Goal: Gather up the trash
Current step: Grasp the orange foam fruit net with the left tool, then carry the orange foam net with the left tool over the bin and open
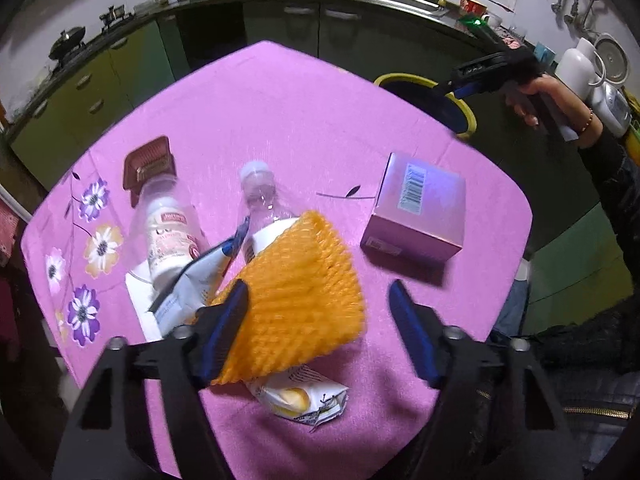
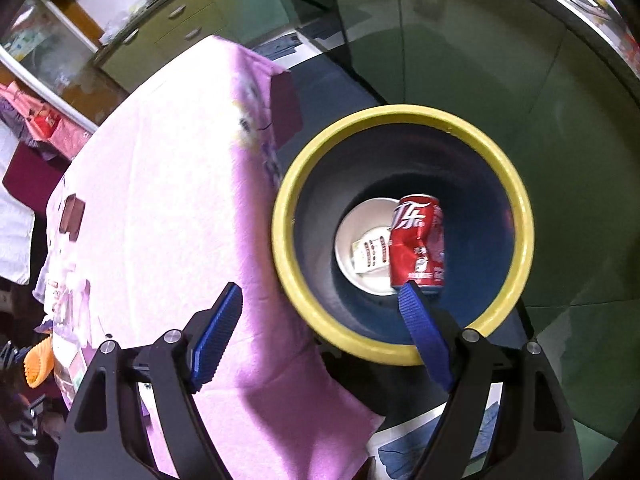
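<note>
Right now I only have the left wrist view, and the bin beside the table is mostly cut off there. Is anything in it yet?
Observer: Yes. The right wrist view looks straight down into the yellow-rimmed bin, and a dented red can lies inside.
Operator: Anything else down there?
Observer: A small white printed packet lies on the pale bottom, beside the can.
Operator: Is the right tool carrying something over the bin?
Observer: No. The right tool is open, with nothing between its fingers.
</note>
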Demonstrator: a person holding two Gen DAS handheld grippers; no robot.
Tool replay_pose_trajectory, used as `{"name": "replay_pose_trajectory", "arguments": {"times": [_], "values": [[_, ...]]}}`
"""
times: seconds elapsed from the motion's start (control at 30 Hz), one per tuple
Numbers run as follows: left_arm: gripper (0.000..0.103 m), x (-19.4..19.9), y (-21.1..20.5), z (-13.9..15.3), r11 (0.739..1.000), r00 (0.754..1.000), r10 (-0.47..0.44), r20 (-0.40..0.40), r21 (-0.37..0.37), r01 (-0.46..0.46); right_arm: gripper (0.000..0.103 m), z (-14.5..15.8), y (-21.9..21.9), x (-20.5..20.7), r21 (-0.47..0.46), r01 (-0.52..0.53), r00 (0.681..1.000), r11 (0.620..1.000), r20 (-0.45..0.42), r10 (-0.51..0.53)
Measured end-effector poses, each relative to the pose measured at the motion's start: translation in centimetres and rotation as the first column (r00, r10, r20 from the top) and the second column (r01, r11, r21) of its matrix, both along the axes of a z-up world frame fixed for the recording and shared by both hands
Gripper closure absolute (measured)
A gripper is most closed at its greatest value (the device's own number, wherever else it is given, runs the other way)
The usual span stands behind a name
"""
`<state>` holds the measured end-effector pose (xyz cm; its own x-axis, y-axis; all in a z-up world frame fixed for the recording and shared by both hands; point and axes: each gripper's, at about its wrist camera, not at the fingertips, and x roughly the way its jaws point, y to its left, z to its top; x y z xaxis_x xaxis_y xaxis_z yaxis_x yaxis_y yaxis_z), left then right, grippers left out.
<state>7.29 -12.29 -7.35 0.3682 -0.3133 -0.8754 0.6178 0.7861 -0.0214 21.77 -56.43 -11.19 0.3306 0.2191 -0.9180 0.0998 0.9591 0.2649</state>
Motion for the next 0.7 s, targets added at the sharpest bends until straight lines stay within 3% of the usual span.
{"name": "replay_pose_trajectory", "arguments": {"times": [0.03,0.2,0.27,0.3,0.43,0.7], "values": [[0.053,0.2,0.2,-0.2,1.000,1.000,0.009,-0.007,-0.002,-0.009,0.023,0.1,0.1,-0.1,0.000,-0.003,1.000,1.000,0.000,0.003],[0.067,0.6,0.9,-0.2,0.999,0.999,0.034,-0.006,-0.030,-0.034,0.023,-0.1,0.7,-0.2,0.002,-0.014,1.000,1.000,-0.003,0.014],[0.070,0.5,1.0,0.0,0.999,0.999,0.040,0.008,-0.029,-0.040,0.023,-0.3,0.8,-0.1,0.004,-0.018,1.000,1.000,-0.004,0.018],[0.079,0.5,1.1,0.2,0.999,0.999,0.041,0.016,-0.030,-0.040,0.023,-0.3,1.0,-0.1,0.006,-0.021,1.000,1.000,-0.003,0.021],[0.091,0.0,1.0,1.1,0.999,0.998,0.034,0.060,-0.028,-0.032,0.023,-0.1,1.6,-0.4,0.012,-0.040,0.999,0.999,0.003,0.040],[0.092,-1.2,1.3,4.0,0.999,0.992,0.018,0.126,-0.050,-0.012,0.023,0.6,2.0,-0.9,0.014,-0.053,0.998,0.998,0.023,0.053]]}}
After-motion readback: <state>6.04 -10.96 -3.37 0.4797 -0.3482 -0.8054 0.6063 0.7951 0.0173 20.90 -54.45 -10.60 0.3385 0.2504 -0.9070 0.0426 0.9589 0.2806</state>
